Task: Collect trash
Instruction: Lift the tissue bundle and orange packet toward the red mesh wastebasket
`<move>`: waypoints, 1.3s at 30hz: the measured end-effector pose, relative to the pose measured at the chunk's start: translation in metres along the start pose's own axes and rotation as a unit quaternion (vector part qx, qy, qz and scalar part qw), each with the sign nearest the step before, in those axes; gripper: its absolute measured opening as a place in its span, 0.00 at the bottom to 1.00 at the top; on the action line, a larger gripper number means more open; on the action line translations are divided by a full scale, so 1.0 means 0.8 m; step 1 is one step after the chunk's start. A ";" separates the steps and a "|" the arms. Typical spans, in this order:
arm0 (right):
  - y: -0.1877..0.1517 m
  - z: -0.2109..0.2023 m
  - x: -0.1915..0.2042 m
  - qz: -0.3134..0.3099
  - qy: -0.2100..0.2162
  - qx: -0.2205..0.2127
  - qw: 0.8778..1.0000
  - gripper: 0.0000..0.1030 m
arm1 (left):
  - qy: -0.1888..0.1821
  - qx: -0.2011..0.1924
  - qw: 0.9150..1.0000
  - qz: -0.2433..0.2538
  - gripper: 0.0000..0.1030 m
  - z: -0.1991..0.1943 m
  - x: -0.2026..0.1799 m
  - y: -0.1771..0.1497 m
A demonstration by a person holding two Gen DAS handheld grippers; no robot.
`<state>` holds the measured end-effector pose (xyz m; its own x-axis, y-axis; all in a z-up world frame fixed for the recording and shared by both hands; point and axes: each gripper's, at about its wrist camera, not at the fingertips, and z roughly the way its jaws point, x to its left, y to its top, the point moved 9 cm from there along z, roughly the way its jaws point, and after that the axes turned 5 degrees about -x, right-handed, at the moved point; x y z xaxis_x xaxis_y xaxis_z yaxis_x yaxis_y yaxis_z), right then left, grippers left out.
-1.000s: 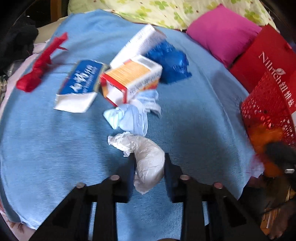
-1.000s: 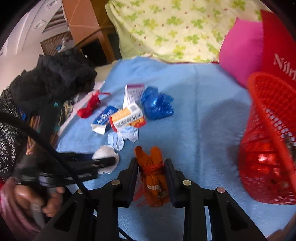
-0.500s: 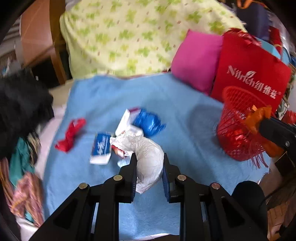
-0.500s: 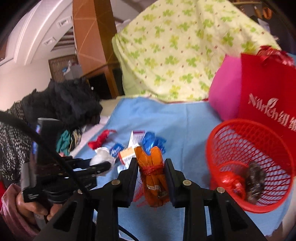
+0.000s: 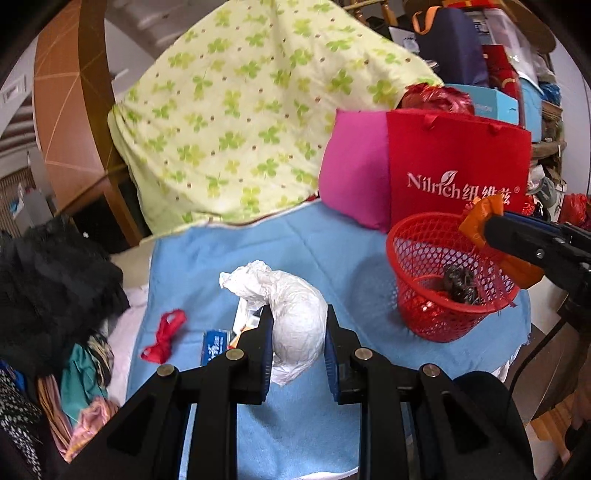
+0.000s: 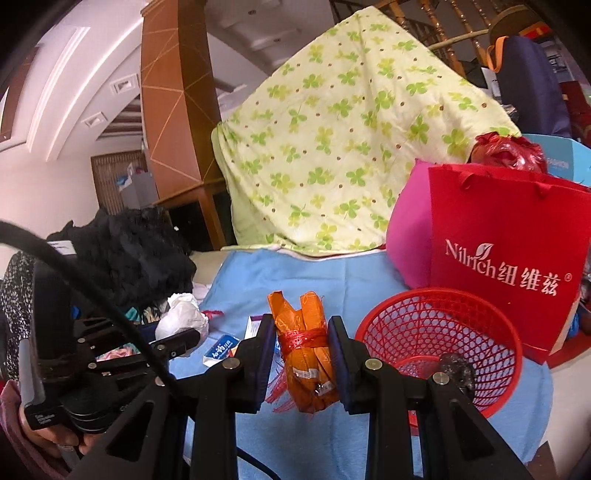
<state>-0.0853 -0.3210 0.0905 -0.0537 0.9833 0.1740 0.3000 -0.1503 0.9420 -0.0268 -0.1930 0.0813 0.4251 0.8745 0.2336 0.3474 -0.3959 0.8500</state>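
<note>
One basket (image 5: pixel 424 236), two claw-held bundles (image 5: pixel 295 317).

A cluttered home: a clover-print yellow-green quilt (image 6: pixel 354 147) draped behind the blue towel-covered tabletop (image 5: pixel 229 254), heaped clothes (image 5: pixel 48 288) left of it, wooden stair banisters (image 6: pixel 436 26) above.

crumpled white plastic bag (image 5: pixel 295 314): thin, wrinkled film
orange wrapper bundle (image 6: pixel 306 354): glossy, creased
red mesh basket (image 5: pixel 436 240): shiny plastic
blue table cloth (image 5: pixel 314 251): matt, soft towelling
red gift bag (image 6: pixel 506 236): smooth matt paper
clover-print quilt (image 5: pixel 243 122): cotton cloth
</note>
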 end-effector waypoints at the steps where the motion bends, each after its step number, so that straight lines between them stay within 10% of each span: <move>1: 0.002 -0.004 -0.001 0.000 0.000 -0.003 1.000 0.30 | 0.000 -0.002 1.000 0.001 0.25 -0.002 -0.003 0.002; 39: 0.035 -0.063 -0.050 0.043 -0.002 -0.056 0.997 0.30 | -0.003 -0.028 0.998 0.062 0.25 -0.021 -0.084 0.048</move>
<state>-0.1224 -0.3697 0.1241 -0.0287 0.9666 0.2549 0.1948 -0.2447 0.9498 -0.0559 -0.2621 0.1059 0.4667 0.8182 0.3358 0.2443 -0.4841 0.8402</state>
